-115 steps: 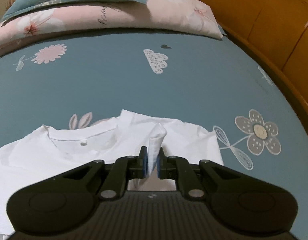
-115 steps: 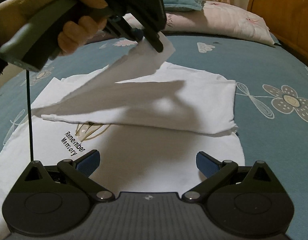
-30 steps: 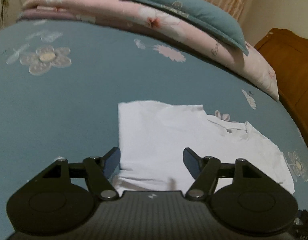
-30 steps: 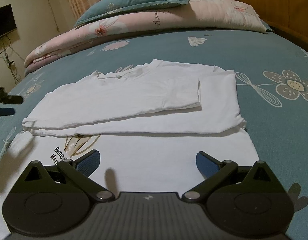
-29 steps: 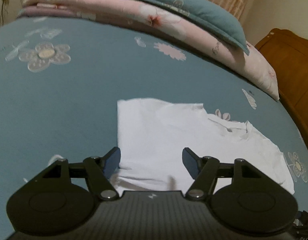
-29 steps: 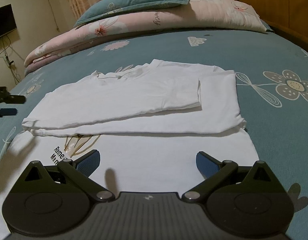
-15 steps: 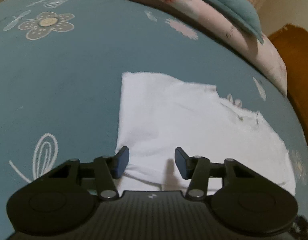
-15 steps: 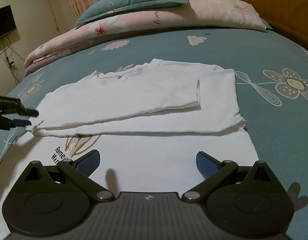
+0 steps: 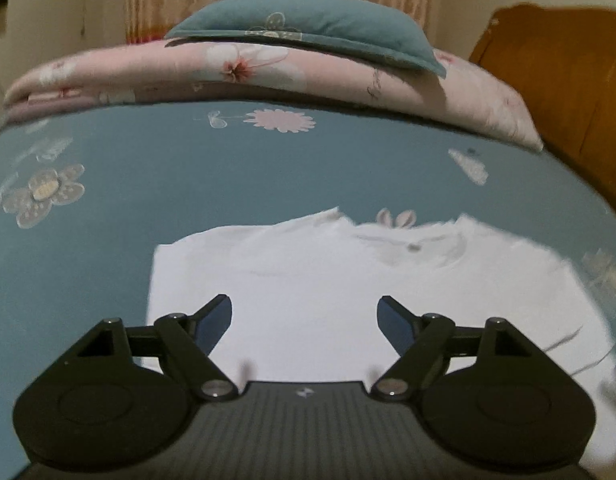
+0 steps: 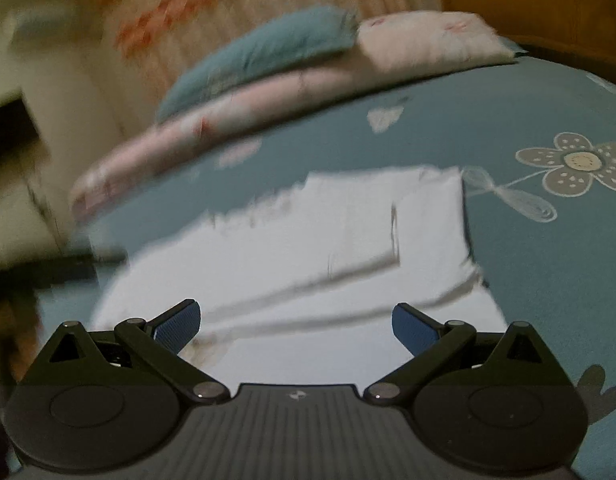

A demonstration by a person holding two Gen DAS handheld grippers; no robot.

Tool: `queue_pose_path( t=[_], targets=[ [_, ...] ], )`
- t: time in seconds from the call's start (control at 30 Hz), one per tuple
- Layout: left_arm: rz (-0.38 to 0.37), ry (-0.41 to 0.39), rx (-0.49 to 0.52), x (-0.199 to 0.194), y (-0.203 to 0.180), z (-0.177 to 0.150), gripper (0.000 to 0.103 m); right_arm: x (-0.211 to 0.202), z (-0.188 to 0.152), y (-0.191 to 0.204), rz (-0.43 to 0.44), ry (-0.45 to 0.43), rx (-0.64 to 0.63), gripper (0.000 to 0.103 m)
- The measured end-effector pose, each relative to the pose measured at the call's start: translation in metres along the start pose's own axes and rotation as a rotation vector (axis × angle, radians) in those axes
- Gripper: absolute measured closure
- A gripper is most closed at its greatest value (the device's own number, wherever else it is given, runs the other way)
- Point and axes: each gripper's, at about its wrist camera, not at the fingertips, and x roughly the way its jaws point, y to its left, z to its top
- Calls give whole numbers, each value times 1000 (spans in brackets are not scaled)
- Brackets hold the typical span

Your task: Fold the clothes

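Observation:
A white T-shirt (image 9: 308,276) lies flat on the blue flowered bedsheet (image 9: 147,168), its collar toward the pillows and its sides folded in. My left gripper (image 9: 305,318) is open and empty, just above the shirt's near left part. In the right wrist view, which is blurred, the shirt (image 10: 308,248) shows a sleeve folded across its upper half. My right gripper (image 10: 295,324) is open and empty, low over the shirt's lower part.
A pink flowered quilt (image 9: 227,76) with a teal pillow (image 9: 308,28) on it lies along the bed's far end. A wooden headboard (image 9: 560,80) stands at the right. A dark shape, perhaps the other hand, sits at the left edge of the right wrist view (image 10: 11,300).
The left gripper's jaws have opened wider and its view has swung right and levelled. The right gripper has moved fast, tilting and shifting its view toward the right; its frame is now blurred.

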Motion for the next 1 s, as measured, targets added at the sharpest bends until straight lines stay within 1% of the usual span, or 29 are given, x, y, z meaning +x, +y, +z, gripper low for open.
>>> queue_pose_path(
  t=[0.07,0.13,0.2,0.27,0.33,0.43,0.5,0.57,0.6,0.67,0.7,0.73,0.83,0.87,0.9,0.93,0.97,1.0],
  targets=[
    [11,-4,0,2,9,-4,23,9,14,-15,36,16,105,7],
    [22,-13,-6,2,21,-7,23,22,25,-31,55,46,218,17],
    [37,1,-25,3,35,-4,23,38,33,-48,51,90,341,20],
    [30,4,-51,0,48,1,23,47,34,-59,39,96,418,20],
    [13,2,-69,-4,59,3,18,56,32,-69,28,93,482,22],
    [-10,28,-88,-7,73,4,18,66,36,-66,15,80,465,23],
    [0,47,-104,-7,79,4,18,74,39,-64,5,74,452,25],
    [4,66,-107,-4,80,5,18,80,41,-64,-6,75,443,33],
    [-4,68,-104,-3,79,4,18,82,43,-64,-11,76,440,39],
    [-20,75,-97,-1,76,2,18,82,43,-65,-16,76,439,45],
    [-25,82,-87,0,74,2,18,81,43,-66,-11,73,440,52],
    [-21,87,-75,0,71,2,18,79,44,-67,-7,70,441,57],
    [-20,76,-39,-2,64,1,18,78,44,-65,6,69,426,60],
    [-28,72,-35,-3,63,1,18,78,44,-65,-10,81,415,62],
    [-37,71,-40,-2,64,0,18,81,43,-65,-26,97,411,71],
    [-47,71,-45,-2,65,-1,18,82,41,-65,-37,103,410,91],
    [-53,70,-49,-2,67,-1,18,82,40,-65,-43,103,405,96],
    [-49,68,-54,-2,68,-2,18,81,39,-65,-36,99,404,96]
  ],
)
